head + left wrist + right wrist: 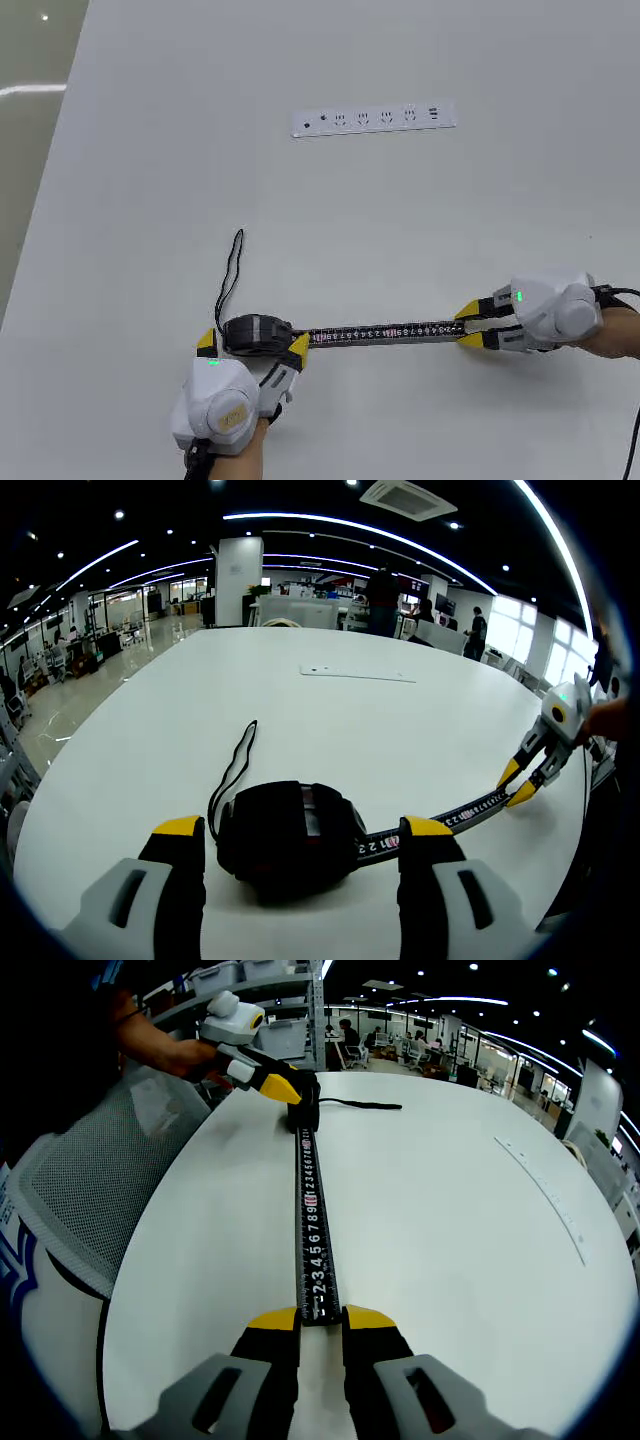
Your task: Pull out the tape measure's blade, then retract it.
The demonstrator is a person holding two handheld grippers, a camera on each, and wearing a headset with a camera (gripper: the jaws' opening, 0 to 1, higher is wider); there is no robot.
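The black tape measure case [255, 333] lies on the white table near the front edge, and its black wrist strap [232, 270] trails away from it. My left gripper [253, 344] is shut on the case [290, 835], with one yellow-tipped jaw on each side. The numbered blade [385, 332] is drawn out flat to the right along the tabletop. My right gripper [469, 325] is shut on the blade's end [318, 1305]. Along the blade [312, 1200], the right gripper view reaches the case [305, 1115] and the left gripper [285, 1090].
A white power strip [373, 118] lies flat at the far middle of the table [150, 200]. The table's left edge drops to a shiny floor [30, 120]. A chair's mesh back [90, 1190] stands by the table's near side. People stand in the distant office background.
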